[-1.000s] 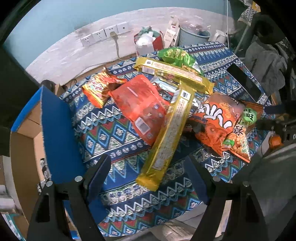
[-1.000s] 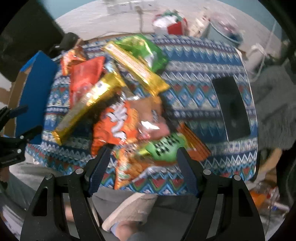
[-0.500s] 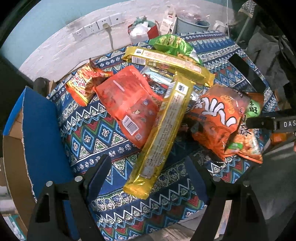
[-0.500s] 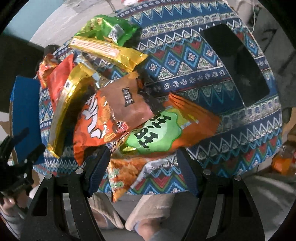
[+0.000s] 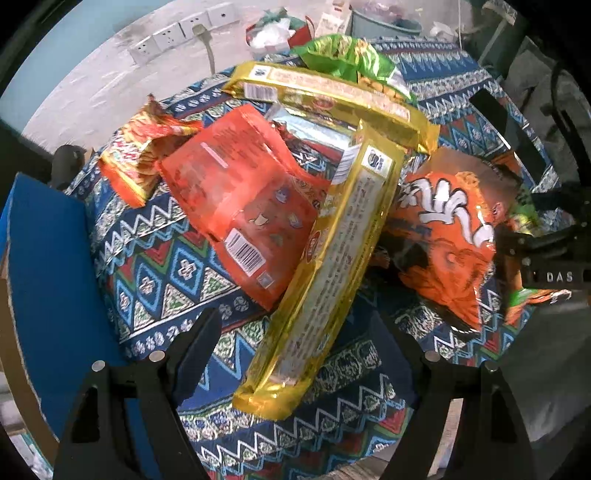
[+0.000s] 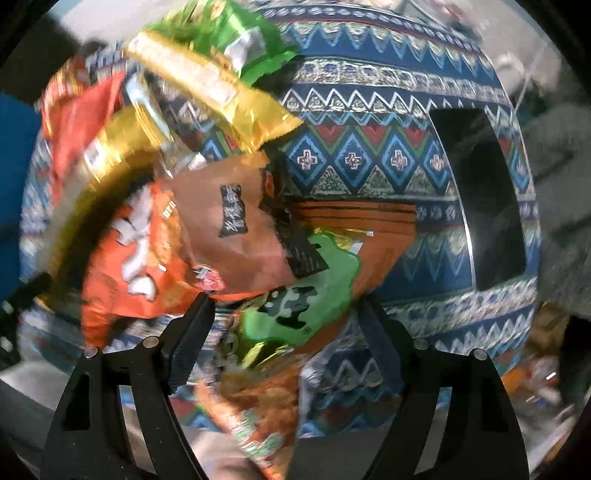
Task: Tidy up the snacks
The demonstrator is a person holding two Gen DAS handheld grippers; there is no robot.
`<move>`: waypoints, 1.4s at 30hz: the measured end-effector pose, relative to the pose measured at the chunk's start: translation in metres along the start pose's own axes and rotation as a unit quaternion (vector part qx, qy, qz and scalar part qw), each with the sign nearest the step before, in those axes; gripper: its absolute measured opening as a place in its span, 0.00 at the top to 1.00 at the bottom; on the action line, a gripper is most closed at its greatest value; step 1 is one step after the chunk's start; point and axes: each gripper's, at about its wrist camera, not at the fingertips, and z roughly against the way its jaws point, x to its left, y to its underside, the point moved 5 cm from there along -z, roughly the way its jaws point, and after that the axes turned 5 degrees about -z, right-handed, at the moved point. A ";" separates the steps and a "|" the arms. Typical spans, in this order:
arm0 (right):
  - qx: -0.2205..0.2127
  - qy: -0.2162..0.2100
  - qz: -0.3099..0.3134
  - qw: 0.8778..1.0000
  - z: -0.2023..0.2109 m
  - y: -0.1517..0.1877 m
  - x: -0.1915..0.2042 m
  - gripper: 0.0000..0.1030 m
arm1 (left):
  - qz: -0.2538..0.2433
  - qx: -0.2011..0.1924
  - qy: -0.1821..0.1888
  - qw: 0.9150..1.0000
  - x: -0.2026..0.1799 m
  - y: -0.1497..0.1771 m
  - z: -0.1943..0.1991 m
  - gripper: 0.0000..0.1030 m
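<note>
- Patterned blue cloth (image 5: 155,273) covers a small table, with wall sockets (image 5: 184,31) behind it and a blue-lined cardboard box (image 5: 44,280) at its left edge, probably where the snacks should go.
- Snack packets lie in a loose overlapping heap, not yet sorted.
- Left gripper (image 5: 299,354) points down, its fingers apart and empty, straddling the near end of a long gold packet (image 5: 332,266) that leans across a red bag (image 5: 240,206); it looks lined up to pick that packet.
- Right gripper (image 6: 284,325) has just been widening its jaws, nothing pinched; a green-labelled orange bag (image 6: 306,291) lies between them, beside a brown packet (image 6: 236,225).
</note>
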 end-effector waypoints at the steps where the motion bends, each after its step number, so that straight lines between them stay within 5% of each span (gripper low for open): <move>1: -0.001 0.011 0.016 1.000 -0.003 0.000 0.001 0.23 | -0.003 0.002 -0.001 1.000 -0.001 -0.002 -0.003 0.19; 4: -0.010 0.052 0.054 0.997 -0.009 -0.001 -0.001 0.23 | -0.011 0.010 -0.008 1.000 -0.004 -0.008 -0.013 0.19; 7: -0.015 0.085 0.076 0.993 -0.016 0.001 -0.008 0.43 | -0.015 0.017 -0.008 1.000 -0.008 -0.013 -0.021 0.19; 11: -0.021 0.062 0.067 0.996 -0.018 0.001 -0.021 0.62 | -0.028 0.014 -0.020 0.999 -0.017 -0.020 -0.026 0.20; 13: -0.028 0.048 0.061 0.997 -0.016 0.000 -0.029 0.65 | -0.039 0.009 -0.027 0.999 -0.025 -0.025 -0.027 0.32; 17: -0.053 0.034 0.058 0.996 -0.005 -0.001 -0.041 0.67 | -0.051 0.011 -0.021 0.998 -0.038 -0.030 -0.029 0.61; 22: -0.071 0.022 0.055 0.996 0.008 -0.002 -0.045 0.67 | -0.081 -0.003 -0.055 0.995 -0.055 -0.031 -0.023 0.70; 42: -0.180 -0.012 0.057 0.982 0.100 0.003 -0.032 0.67 | -0.001 -0.073 -0.054 0.996 -0.019 -0.004 0.052 0.72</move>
